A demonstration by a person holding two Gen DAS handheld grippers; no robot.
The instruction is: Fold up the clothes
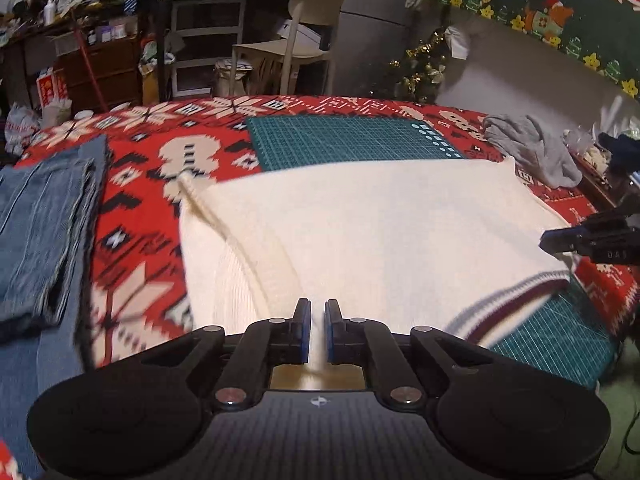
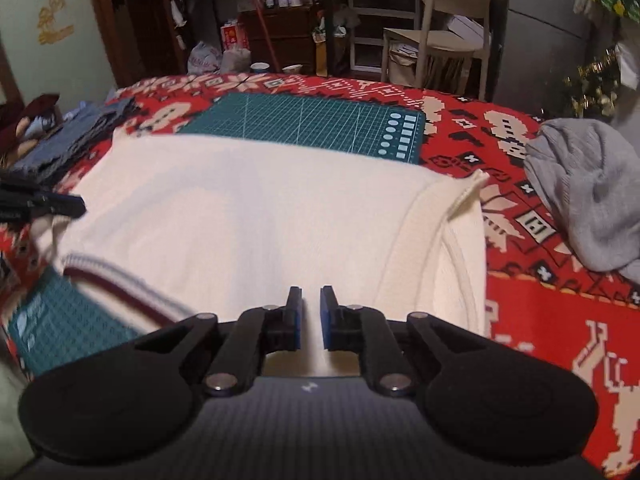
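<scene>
A cream white sweater [image 1: 380, 220] [image 2: 260, 208] lies spread on the red patterned cloth, both sleeves folded in over its body. Its maroon and grey striped band [image 1: 516, 294] [image 2: 108, 278] is blurred at the near edge, between the two grippers. My left gripper [image 1: 318, 320] is at the near edge with its blue pads almost together and white fabric in the narrow gap. My right gripper [image 2: 311, 308] stands the same way on the sweater's near right part. Each gripper's tip also shows in the other view, the right gripper [image 1: 546, 242] and the left gripper [image 2: 80, 204].
Folded blue jeans [image 1: 40, 232] [image 2: 72, 140] lie at the left, and a crumpled grey garment [image 1: 532, 148] [image 2: 588, 192] lies at the right. A green cutting mat [image 1: 348, 140] [image 2: 312, 120] lies beyond the sweater, and another mat [image 1: 560, 340] lies under its near edge. A chair [image 1: 304, 40] and cluttered shelves stand behind.
</scene>
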